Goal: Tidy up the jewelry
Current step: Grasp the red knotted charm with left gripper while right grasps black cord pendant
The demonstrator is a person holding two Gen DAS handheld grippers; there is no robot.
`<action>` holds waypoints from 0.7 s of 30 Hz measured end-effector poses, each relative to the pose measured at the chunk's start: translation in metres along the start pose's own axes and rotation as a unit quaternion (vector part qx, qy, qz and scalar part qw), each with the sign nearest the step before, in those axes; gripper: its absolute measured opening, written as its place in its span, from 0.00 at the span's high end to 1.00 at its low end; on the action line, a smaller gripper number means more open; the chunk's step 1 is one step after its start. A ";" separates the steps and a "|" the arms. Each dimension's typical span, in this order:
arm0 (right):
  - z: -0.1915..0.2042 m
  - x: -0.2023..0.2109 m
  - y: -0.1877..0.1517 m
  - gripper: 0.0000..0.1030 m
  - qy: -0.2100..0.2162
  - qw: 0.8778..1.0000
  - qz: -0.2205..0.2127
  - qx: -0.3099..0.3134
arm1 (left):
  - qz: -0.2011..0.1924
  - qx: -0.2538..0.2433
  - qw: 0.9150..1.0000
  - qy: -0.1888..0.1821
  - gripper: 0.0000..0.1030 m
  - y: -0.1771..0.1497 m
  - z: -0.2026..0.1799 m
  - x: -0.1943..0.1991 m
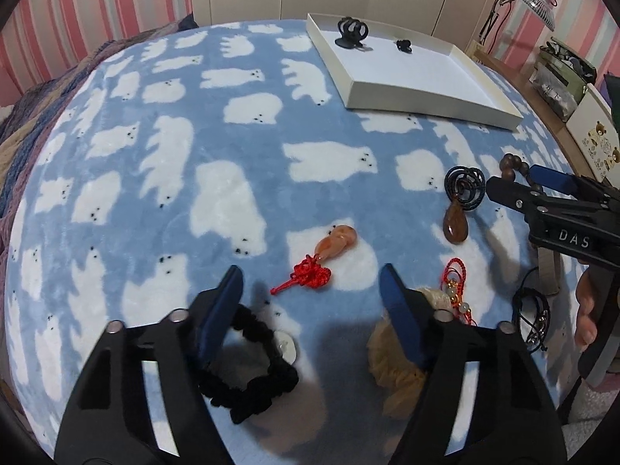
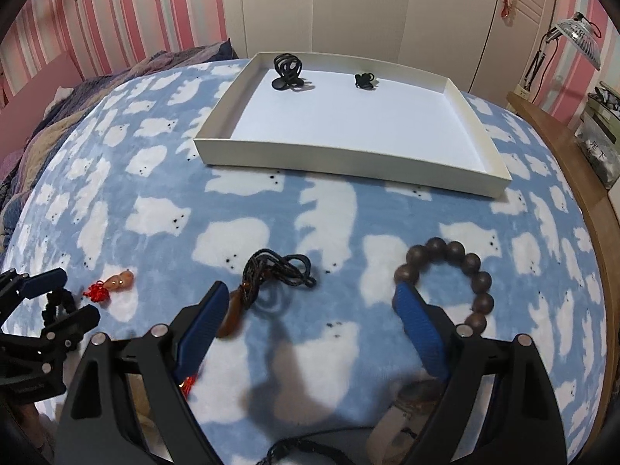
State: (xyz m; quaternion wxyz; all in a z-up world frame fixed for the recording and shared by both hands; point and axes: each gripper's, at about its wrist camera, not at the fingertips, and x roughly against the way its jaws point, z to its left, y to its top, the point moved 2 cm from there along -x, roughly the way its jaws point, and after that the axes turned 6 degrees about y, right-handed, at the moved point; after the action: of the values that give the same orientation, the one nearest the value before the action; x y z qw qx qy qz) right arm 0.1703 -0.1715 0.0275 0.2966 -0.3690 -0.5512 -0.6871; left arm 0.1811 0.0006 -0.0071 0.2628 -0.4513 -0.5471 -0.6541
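A white tray (image 1: 422,95) (image 2: 348,155) lies at the far side of the blue bear blanket and holds a large black hair claw (image 2: 286,71) and a small black clip (image 2: 364,79). My left gripper (image 1: 312,283) is open and empty above an orange gourd charm with a red knot (image 1: 329,250); a black scrunchie (image 1: 248,379) lies under its left finger. My right gripper (image 2: 310,302) is open and empty, between a brown teardrop pendant on a black cord (image 2: 271,279) and a dark wooden bead bracelet (image 2: 453,271).
A red-cord charm with pale beads (image 1: 455,290), a beige fluffy piece (image 1: 395,372), a black cord tangle (image 1: 533,317) and a grey strap (image 1: 548,271) lie at the near right. A wooden bed edge (image 2: 581,178), a desk lamp (image 2: 573,35) and storage boxes (image 1: 562,77) stand to the right.
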 end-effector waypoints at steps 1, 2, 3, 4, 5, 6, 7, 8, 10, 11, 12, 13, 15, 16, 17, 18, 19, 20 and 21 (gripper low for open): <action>0.000 -0.002 0.001 0.15 0.000 1.000 0.001 0.001 | 0.003 0.001 1.000 0.001 0.37 0.001 0.000 -0.002; 0.000 -0.004 0.002 0.16 0.001 1.000 0.002 0.001 | 0.006 0.001 1.000 0.000 0.38 0.002 0.000 -0.005; 0.000 -0.006 0.003 0.16 0.003 1.000 0.004 0.001 | 0.008 0.002 1.000 -0.001 0.41 0.002 0.000 -0.006; 0.001 -0.009 0.003 0.18 0.005 1.000 0.007 0.002 | 0.011 0.002 1.000 -0.005 0.44 0.003 0.000 -0.008; 0.002 -0.012 0.004 0.24 0.005 1.000 0.011 0.006 | 0.013 0.001 1.000 -0.008 0.45 0.002 0.000 -0.009; 0.003 -0.014 0.004 0.27 0.005 1.000 0.015 0.008 | 0.014 0.000 1.000 -0.009 0.48 0.002 0.000 -0.009; 0.004 -0.018 0.004 0.30 0.004 1.000 0.021 0.011 | 0.016 0.000 1.000 -0.013 0.51 0.002 -0.001 -0.011; 0.004 -0.021 0.004 0.32 0.004 1.000 0.025 0.011 | 0.019 0.000 1.000 -0.013 0.53 0.002 -0.001 -0.013; 0.005 -0.027 0.003 0.37 0.010 0.999 0.032 0.010 | 0.024 0.002 1.000 -0.015 0.65 0.001 0.001 -0.014; 0.005 -0.029 0.002 0.40 0.014 0.999 0.036 0.009 | 0.028 0.003 0.999 -0.018 0.66 0.001 0.001 -0.016; 0.006 -0.032 0.002 0.41 0.016 0.999 0.040 0.010 | 0.029 0.006 0.999 -0.020 0.68 0.001 0.003 -0.017; 0.006 -0.033 0.001 0.42 0.016 0.999 0.042 0.011 | 0.030 0.006 0.999 -0.021 0.70 0.001 0.003 -0.018; 0.006 -0.034 0.001 0.45 0.021 0.999 0.042 0.009 | 0.029 0.006 0.999 -0.023 0.73 0.001 0.003 -0.017; 0.006 -0.035 0.002 0.49 0.024 0.999 0.043 0.008 | 0.029 0.006 0.999 -0.025 0.76 0.001 0.002 -0.017; 0.006 -0.035 0.002 0.52 0.026 0.999 0.045 0.008 | 0.030 0.005 0.999 -0.027 0.77 0.000 0.003 -0.018; 0.007 -0.036 0.002 0.54 0.030 0.998 0.047 0.009 | 0.031 0.004 0.999 -0.026 0.78 0.000 0.002 -0.019; 0.008 -0.037 0.002 0.58 0.033 0.998 0.049 0.009 | 0.032 0.002 0.999 -0.025 0.79 0.000 0.001 -0.020; 0.008 -0.037 0.002 0.61 0.036 0.998 0.050 0.008 | 0.033 0.002 0.999 -0.024 0.79 0.000 0.001 -0.021; 0.009 -0.038 0.002 0.62 0.038 0.998 0.050 0.008 | 0.032 0.002 0.999 -0.022 0.81 0.000 0.001 -0.021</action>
State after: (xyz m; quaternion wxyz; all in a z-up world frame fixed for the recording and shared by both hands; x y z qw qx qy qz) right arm 0.1944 -0.1628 -0.0016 0.3549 -0.3672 -0.5257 -0.6803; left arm 0.1904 -0.0014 -0.0254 0.2724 -0.4828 -0.5390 -0.6342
